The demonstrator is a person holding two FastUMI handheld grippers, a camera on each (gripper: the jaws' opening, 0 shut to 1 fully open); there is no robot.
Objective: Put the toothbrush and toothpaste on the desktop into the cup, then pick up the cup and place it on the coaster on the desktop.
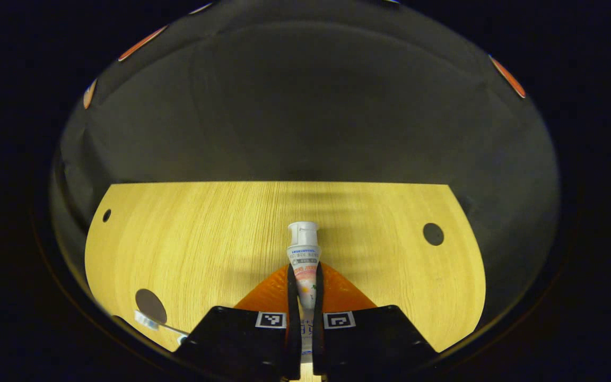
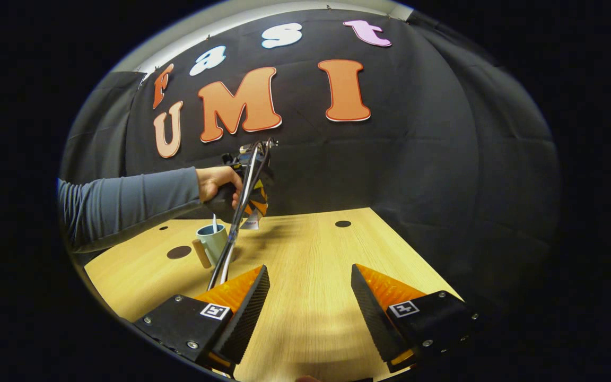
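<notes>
Left gripper view is showing the left tongs (image 1: 304, 297) clamping down on the toothpaste (image 1: 303, 260), both fingers pressing on the tube's sides, with the white cap end sticking out forward over the wooden worktop (image 1: 204, 239). Down in the bottom left corner a bit of something whitish, maybe the toothbrush (image 1: 151, 322), is peeking in near a dark round spot, hard to tell though.

Right gripper view has the right tongs (image 2: 310, 292) hanging wide open over the worktop (image 2: 311, 318), gripping nothing. Farther off, a hand (image 2: 219, 183) in a grey sleeve (image 2: 125, 204) is holding the other gripper up in the air just above and beside the cup (image 2: 212, 241). That cup is sitting upright on the worktop with a thin white stick poking out of it.
</notes>
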